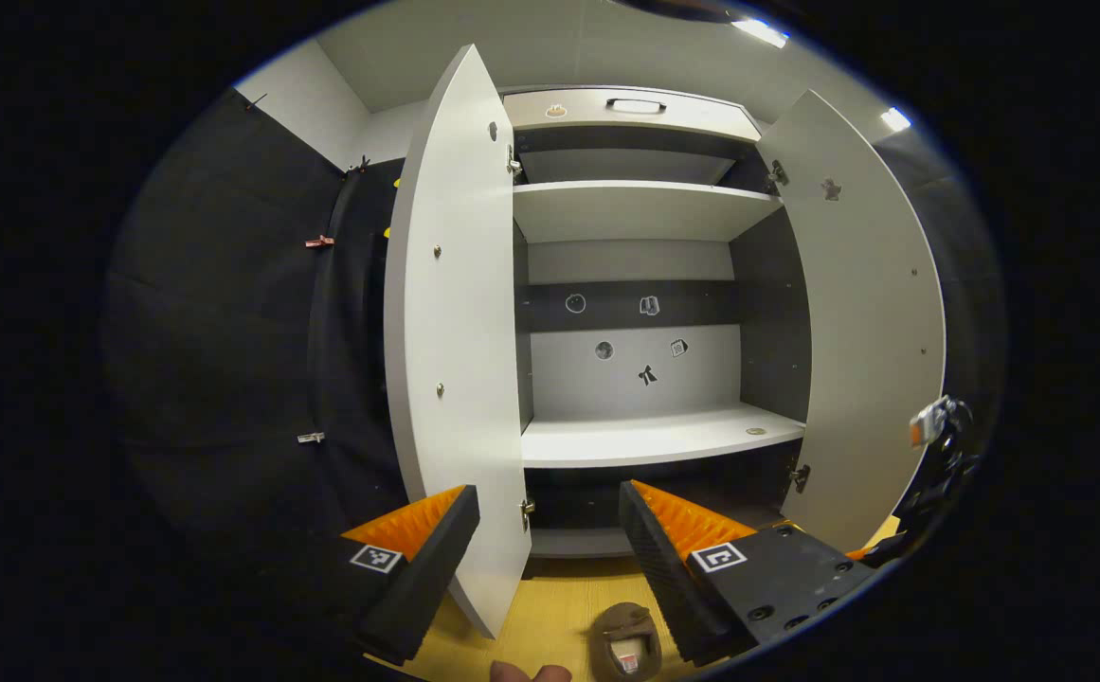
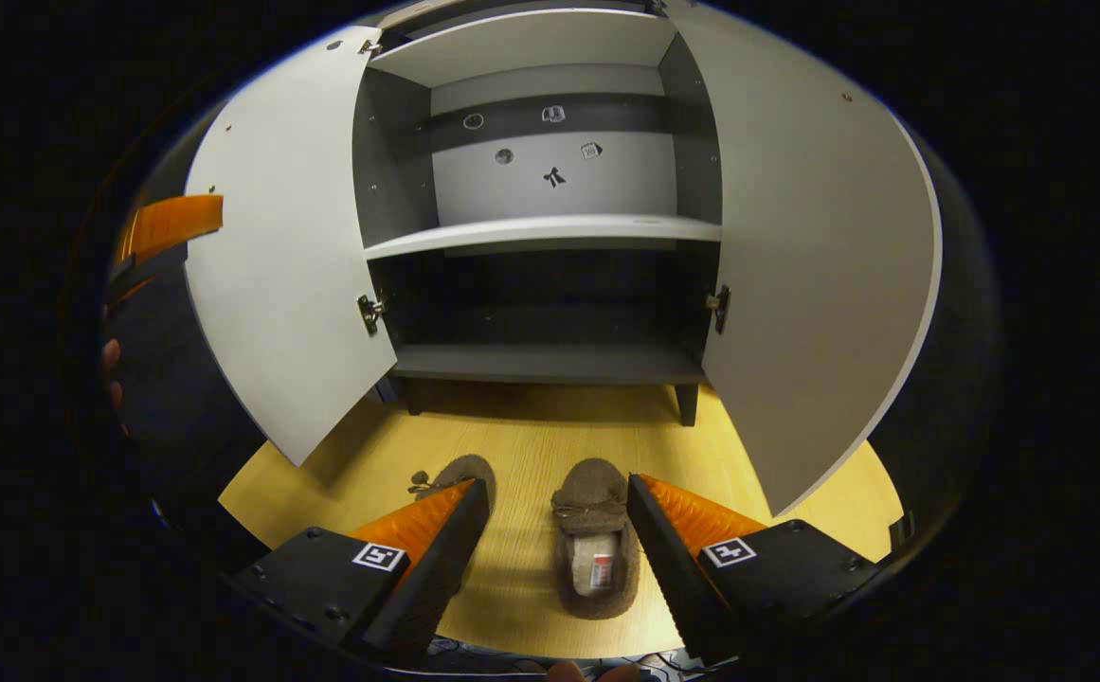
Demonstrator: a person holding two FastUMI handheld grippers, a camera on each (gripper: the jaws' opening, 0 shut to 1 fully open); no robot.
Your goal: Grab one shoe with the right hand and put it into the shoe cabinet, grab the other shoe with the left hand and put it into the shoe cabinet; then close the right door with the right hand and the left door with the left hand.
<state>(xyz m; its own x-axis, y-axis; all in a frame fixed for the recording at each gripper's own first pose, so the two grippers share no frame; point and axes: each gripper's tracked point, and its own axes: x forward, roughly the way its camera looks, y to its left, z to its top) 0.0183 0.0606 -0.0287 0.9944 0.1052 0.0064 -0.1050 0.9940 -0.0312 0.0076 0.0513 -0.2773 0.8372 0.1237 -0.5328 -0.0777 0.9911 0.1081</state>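
In the left gripper view, the left tongs hang spread and empty before the cabinet, its left door and right door wide open, shelves bare.

In the right gripper view, the right tongs are spread above the right shoe; the left shoe lies beside it on the floor. I judge nothing is done yet.

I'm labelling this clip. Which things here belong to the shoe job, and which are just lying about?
Job: two brown fuzzy slippers; grey shoe cabinet with white left door and right door, both open.
Lying about: small stickers on the cabinet's back panel.
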